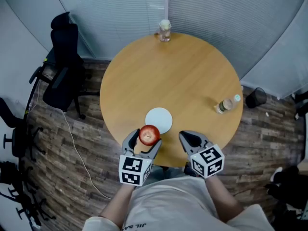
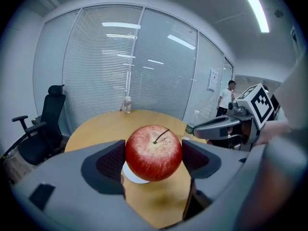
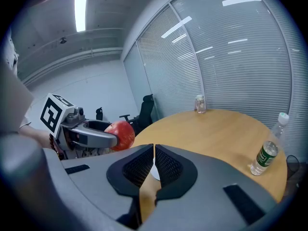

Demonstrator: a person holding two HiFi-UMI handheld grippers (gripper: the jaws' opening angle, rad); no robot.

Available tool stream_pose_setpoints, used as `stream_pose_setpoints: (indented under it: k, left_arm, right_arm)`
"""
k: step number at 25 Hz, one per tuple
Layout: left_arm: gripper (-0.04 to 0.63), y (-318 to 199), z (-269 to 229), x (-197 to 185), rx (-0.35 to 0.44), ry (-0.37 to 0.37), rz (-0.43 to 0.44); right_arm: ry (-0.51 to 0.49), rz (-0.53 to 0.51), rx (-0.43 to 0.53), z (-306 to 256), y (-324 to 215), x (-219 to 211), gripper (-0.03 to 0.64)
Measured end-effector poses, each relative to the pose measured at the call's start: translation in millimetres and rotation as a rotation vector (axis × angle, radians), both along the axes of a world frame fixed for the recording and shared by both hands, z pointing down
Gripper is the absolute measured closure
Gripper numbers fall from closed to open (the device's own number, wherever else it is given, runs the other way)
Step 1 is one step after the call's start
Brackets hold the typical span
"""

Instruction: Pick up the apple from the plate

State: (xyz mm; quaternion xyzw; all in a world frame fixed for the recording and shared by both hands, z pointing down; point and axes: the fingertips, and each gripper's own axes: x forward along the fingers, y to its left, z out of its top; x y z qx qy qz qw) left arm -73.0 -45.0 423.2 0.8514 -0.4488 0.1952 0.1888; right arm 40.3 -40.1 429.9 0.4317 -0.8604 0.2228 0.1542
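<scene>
Two grippers: left gripper (image 2: 154, 159) is clamping the round red apple (image 2: 153, 152) near the round white plate (image 1: 160, 119); right gripper (image 3: 154, 163) is sitting closed.

Left gripper (image 1: 145, 138) and right gripper (image 1: 190, 137): both have smooth grey shells, and the jaws are lined with black mesh-textured pads (image 2: 111, 161). Each carries a white cube (image 1: 134, 170) printed with black square markers. The person wears a pale short-sleeved T-shirt (image 1: 168, 206) with dark lettering on the front.

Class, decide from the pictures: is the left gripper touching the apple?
Touching. The left gripper view shows the apple clamped in the left gripper, with a jaw pad pressed against each of its sides.
</scene>
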Motion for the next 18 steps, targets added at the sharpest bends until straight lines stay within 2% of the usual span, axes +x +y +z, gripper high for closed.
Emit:
stream_pose_setpoints:
  k: [18]
  left_arm:
    - [0.225,0.2,-3.0,6.3,0.007,0.001,0.037]
  right_arm:
    - [0.008,0.021,0.003,1.6,3.8,2.9,0.581]
